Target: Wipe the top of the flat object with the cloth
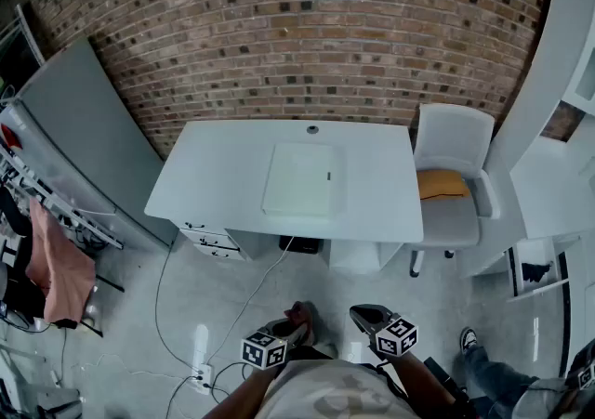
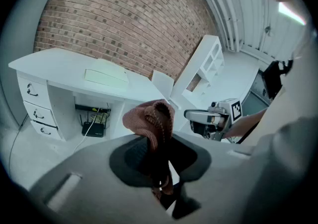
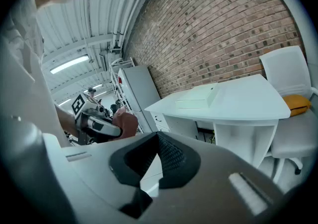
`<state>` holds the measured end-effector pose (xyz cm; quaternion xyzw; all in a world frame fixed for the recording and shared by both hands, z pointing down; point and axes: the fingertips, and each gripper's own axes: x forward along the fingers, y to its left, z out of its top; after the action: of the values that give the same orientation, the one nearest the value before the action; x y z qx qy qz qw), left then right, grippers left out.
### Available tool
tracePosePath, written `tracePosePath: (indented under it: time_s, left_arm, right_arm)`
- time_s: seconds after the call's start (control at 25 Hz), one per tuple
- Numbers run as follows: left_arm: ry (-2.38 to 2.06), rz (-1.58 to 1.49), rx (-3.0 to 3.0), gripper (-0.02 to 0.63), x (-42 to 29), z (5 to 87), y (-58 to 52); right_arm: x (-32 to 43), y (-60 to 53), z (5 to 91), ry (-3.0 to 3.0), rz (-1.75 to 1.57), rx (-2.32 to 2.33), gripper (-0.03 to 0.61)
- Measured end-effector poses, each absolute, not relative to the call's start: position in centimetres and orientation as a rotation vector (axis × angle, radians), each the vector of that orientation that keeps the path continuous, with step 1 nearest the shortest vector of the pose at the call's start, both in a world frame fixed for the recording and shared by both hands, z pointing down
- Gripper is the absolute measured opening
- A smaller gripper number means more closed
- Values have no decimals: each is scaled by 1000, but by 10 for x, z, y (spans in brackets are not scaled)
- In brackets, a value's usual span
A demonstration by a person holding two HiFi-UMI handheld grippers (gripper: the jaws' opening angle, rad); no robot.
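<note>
Both hands low, close in front of the torso, well back from the white counter (image 1: 209,180) — each tool angled forward and somewhat down.
Left tool (image 1: 296,319): jaws clenched on a bunched reddish-brown knit cloth (image 2: 149,116), which sticks up past the tips.
Right tool (image 1: 361,314): jaws closed pad to pad, nothing between them; it sits just beside the left one, apart from it.
The pale flat rectangular slab (image 1: 299,178) lies mid-counter — cloth nowhere near it.

Rust-red cloth (image 2: 149,118), white desk (image 1: 223,180), mottled brown brick wall (image 1: 297,36).
</note>
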<state>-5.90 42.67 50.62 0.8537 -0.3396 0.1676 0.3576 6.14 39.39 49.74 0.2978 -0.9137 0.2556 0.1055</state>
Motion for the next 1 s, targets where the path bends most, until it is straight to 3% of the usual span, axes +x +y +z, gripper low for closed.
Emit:
tracePosePath:
  time_s: [1.0]
  left_arm:
    - [-924, 441, 2227, 75, -65, 493, 414]
  right_arm:
    - [73, 384, 491, -2714, 786, 1005, 6]
